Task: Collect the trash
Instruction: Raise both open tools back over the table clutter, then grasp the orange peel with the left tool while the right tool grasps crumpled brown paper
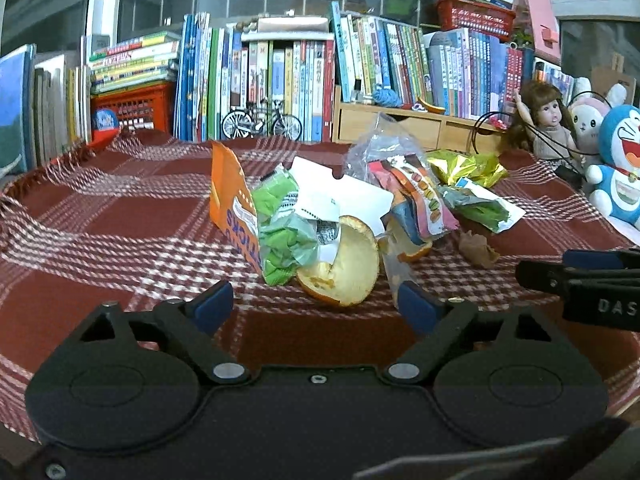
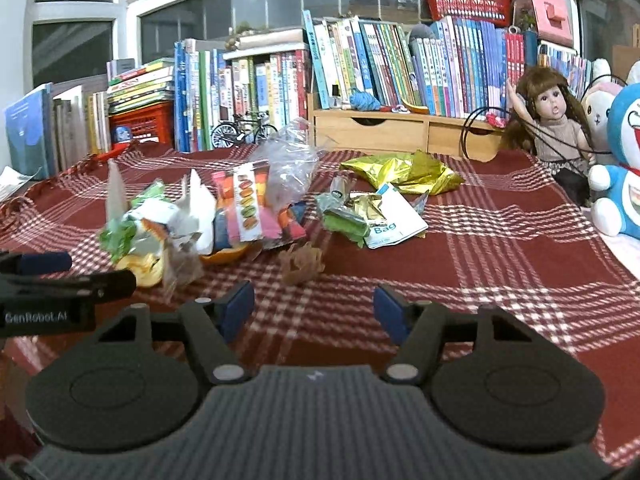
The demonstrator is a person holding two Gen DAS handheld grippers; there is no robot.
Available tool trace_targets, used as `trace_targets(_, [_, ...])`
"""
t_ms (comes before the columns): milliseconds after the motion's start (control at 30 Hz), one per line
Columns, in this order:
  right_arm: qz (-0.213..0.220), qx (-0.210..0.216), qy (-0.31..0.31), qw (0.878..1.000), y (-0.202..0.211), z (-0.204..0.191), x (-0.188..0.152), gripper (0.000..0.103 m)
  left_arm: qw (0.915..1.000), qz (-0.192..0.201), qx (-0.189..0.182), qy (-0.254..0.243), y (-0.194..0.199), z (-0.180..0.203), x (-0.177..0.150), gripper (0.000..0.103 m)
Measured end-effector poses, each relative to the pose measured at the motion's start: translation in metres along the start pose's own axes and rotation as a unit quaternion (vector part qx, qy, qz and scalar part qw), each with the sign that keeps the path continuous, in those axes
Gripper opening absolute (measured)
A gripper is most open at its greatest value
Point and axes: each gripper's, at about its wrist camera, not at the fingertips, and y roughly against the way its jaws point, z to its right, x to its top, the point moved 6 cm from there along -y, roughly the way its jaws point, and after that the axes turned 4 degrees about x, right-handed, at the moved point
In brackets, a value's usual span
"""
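Note:
A pile of trash lies on the red plaid cloth (image 1: 120,216). An orange peel (image 1: 344,268) sits just ahead of my open left gripper (image 1: 316,304). Behind it lie a green crumpled wrapper (image 1: 280,236), an orange snack box (image 1: 230,192), a macaron-print packet (image 1: 428,200) and a gold foil wrapper (image 1: 468,168). My right gripper (image 2: 314,308) is open too, with nothing between its fingers. A brown crumpled paper (image 2: 300,266) rests right in front of it. A white "Bag" packet (image 2: 394,220) and the gold foil (image 2: 404,170) lie further back.
Rows of books (image 1: 280,72) and a wooden drawer shelf (image 2: 400,130) line the back edge. A doll (image 2: 556,120) and blue plush toy (image 2: 624,168) stand at the right. A small model bicycle (image 1: 262,122) and a red crate (image 1: 132,108) sit at the back left.

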Motion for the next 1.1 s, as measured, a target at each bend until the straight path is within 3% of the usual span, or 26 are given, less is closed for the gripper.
trace_targets(233, [-0.015, 0.000, 0.006, 1.000, -0.028, -0.004, 0.003, 0.076, 1.0000, -0.006, -0.005, 0.006, -0.017, 0.004, -0.004, 0.075])
trace_targets(633, [-0.031, 0.011, 0.010, 0.999, -0.058, -0.007, 0.010, 0.071, 0.9999, -0.002, -0.001, 0.012, -0.041, 0.016, -0.002, 0.070])
trace_targets(767, [-0.033, 0.017, 0.006, 0.999, -0.064, -0.006, 0.011, 0.065, 0.9999, 0.003, 0.002, 0.017, -0.041, 0.016, 0.000, 0.052])
trace_targets(867, [-0.039, 0.021, 0.004, 0.999, -0.068, -0.008, 0.011, 0.052, 0.9998, 0.013, 0.003, 0.016, -0.038, 0.016, 0.001, 0.042])
trace_targets(1000, [-0.040, 0.021, -0.003, 0.999, -0.067, -0.008, 0.008, 0.033, 0.9995, 0.031, 0.007, 0.003, -0.027, 0.018, 0.000, 0.036])
trace_targets(1100, [-0.032, 0.025, -0.012, 0.999, -0.062, -0.006, 0.007, 0.031, 0.9995, 0.031, 0.005, 0.002, -0.019, 0.018, -0.002, 0.034])
